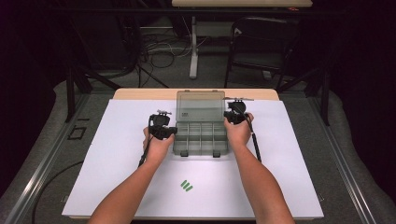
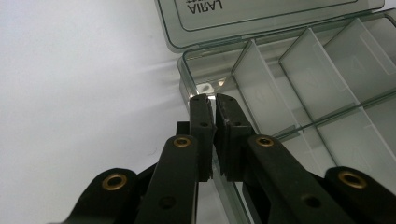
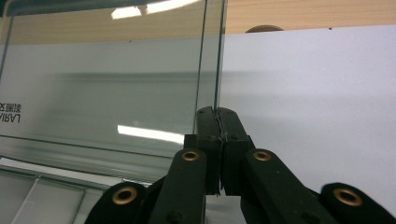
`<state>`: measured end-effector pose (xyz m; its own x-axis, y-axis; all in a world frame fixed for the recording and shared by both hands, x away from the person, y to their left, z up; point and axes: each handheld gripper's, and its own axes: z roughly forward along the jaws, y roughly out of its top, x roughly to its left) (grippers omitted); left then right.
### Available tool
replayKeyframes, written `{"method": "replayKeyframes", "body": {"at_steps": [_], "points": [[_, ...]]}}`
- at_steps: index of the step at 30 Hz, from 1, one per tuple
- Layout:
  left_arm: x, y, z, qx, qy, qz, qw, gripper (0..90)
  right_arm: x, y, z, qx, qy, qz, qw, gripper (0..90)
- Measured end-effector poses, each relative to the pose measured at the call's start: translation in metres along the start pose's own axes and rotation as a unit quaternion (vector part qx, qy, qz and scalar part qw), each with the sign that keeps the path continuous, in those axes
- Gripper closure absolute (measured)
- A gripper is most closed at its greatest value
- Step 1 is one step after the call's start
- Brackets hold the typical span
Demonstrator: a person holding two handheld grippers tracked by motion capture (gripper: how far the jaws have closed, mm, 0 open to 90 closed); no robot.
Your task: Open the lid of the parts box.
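Wooden table (image 1: 140, 93), light top, bare strip showing along far edge. White sheet (image 1: 289, 186) covers nearly all of tabletop. Clear smoky compartment box (image 1: 201, 138) sits on sheet, centre, toward far side; lid (image 1: 201, 108) open, standing up at back. Small green mark (image 1: 186, 186) on sheet, near side, well apart from box: three short strokes, perhaps tape or print, too small to tell.

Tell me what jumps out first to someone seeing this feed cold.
The smoky clear compartment box at the middle of the white sheet, its lid raised. The left tool pinches the box's side wall, the right tool grips the lid's edge. Three green strips lie nearer the person.
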<state>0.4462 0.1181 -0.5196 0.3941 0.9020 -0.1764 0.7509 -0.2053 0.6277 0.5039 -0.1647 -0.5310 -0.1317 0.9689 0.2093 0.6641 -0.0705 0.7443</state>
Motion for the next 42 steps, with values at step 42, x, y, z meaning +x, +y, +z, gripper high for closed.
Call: {"method": "replayKeyframes", "body": {"at_steps": [42], "points": [[-0.0014, -0.0015, 0.0, -0.003, 0.002, 0.002, 1.0, 82.0, 0.0001, -0.0025, 0.0038, 0.016, 0.004, -0.005, 0.9998, 82.5]]}}
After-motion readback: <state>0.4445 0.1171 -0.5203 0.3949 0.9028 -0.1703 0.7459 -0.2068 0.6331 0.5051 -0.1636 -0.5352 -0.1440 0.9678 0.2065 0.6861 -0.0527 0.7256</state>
